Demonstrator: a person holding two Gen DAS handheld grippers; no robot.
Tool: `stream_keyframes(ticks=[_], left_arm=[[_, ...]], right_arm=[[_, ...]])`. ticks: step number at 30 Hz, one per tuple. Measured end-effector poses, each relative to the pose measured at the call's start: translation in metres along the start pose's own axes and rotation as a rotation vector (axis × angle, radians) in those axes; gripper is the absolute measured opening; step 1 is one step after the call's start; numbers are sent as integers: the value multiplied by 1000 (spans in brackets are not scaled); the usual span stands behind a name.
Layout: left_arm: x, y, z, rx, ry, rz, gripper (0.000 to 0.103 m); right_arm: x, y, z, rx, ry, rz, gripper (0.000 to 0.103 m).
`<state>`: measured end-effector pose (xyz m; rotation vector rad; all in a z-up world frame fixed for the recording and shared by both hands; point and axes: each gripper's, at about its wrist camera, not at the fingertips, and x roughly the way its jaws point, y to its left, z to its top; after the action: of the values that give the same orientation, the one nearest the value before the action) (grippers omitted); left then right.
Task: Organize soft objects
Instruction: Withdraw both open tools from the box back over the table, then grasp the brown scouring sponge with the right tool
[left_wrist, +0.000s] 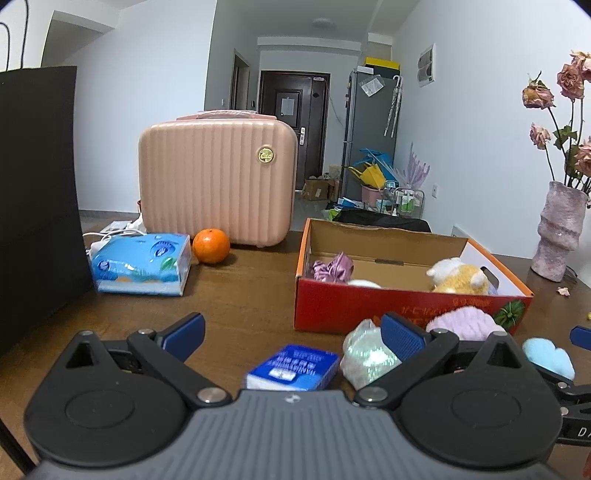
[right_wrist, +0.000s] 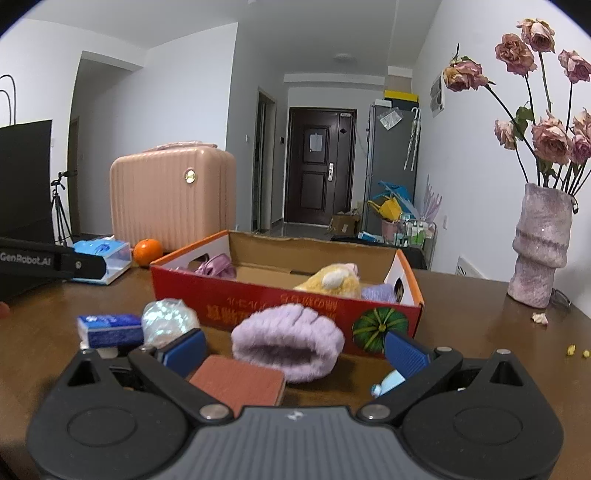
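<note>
The job looked roughly half done. Inside the cardboard box (right_wrist: 284, 301), ahead of both tools, three soft things already lay: a purple scrunchie (right_wrist: 218, 266) at the far left corner, a yellow plush toy (right_wrist: 334, 282) toward the right, and a small lilac piece (right_wrist: 378, 292) beside it.

Still out on the table (left_wrist: 240, 295) — all on the near side of the box wall — were the rest. The lilac fluffy headband (right_wrist: 288, 341) sat straight ahead of the right gripper (right_wrist: 295, 350), just beyond its fingertips and close against the box front. A shimmery crumpled pouch (right_wrist: 168, 319) lay ahead and left of that gripper, next to a small blue tissue pack (right_wrist: 110, 328). A light blue plush cloud (left_wrist: 550, 356) rested to the right of the left gripper (left_wrist: 291, 336).

Both tools stood with their jaws spread wide and held nothing. A reddish-brown pad (right_wrist: 240, 382) lay between the right gripper's fingers, low and near; whether it counted as soft I could not tell.

Judging by position, the headband was the natural next pick — centred, near, and beside the box.
</note>
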<state>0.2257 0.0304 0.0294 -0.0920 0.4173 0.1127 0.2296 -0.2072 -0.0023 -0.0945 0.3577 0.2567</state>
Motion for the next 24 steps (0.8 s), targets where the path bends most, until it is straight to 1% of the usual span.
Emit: stream_keyframes(ticks=[10,16,24], left_arm=[[-22,10,-21,9,27,-28,103],[-32,15,-32,43,38,-39,103],[-32,18,-34,37,49,-48,103]], right_arm=[[-22,10,-11,7,9,13,103],[-33,15,-18,14,28,22,103],[-31,29,-28,-17,75,26,103]])
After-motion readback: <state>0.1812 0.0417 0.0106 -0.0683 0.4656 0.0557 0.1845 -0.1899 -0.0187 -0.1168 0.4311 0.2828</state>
